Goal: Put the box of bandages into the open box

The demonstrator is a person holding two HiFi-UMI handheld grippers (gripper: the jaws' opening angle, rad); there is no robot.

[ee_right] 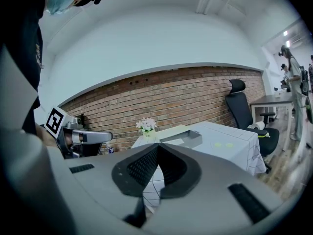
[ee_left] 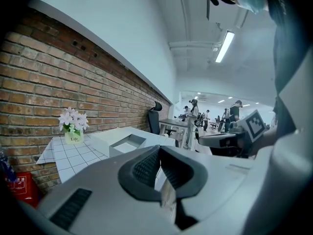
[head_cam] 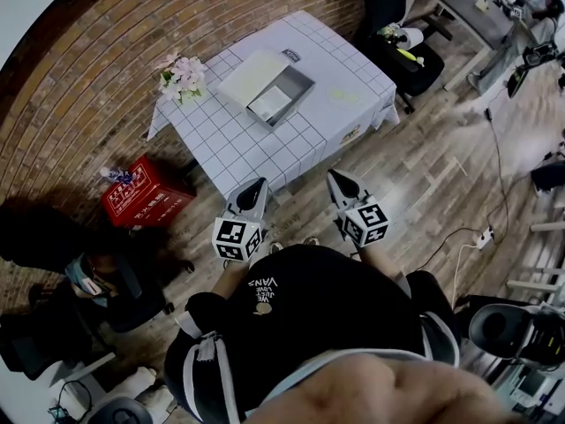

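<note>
Brick wall (head_cam: 79,87) stands behind a tabletop (head_cam: 238,148) with a checked cloth. On it sits the open box (head_cam: 302,85), with flowers (head_cam: 181,75) near one corner. Both tongs are well away from the tabletop, close to the person's body. The left tongs (head_cam: 255,186) are shut tight with nothing in them. The right tongs (head_cam: 335,178) are shut and empty too.

I think the job is either not begun or all done. A pale flat thing lies inside the open box. It may be the box of bandages, but it is too small to tell. If it is not, the next move is to step closer and look for it. Faint green marks (head_cam: 344,97) on the cloth are hard to make out.
</note>
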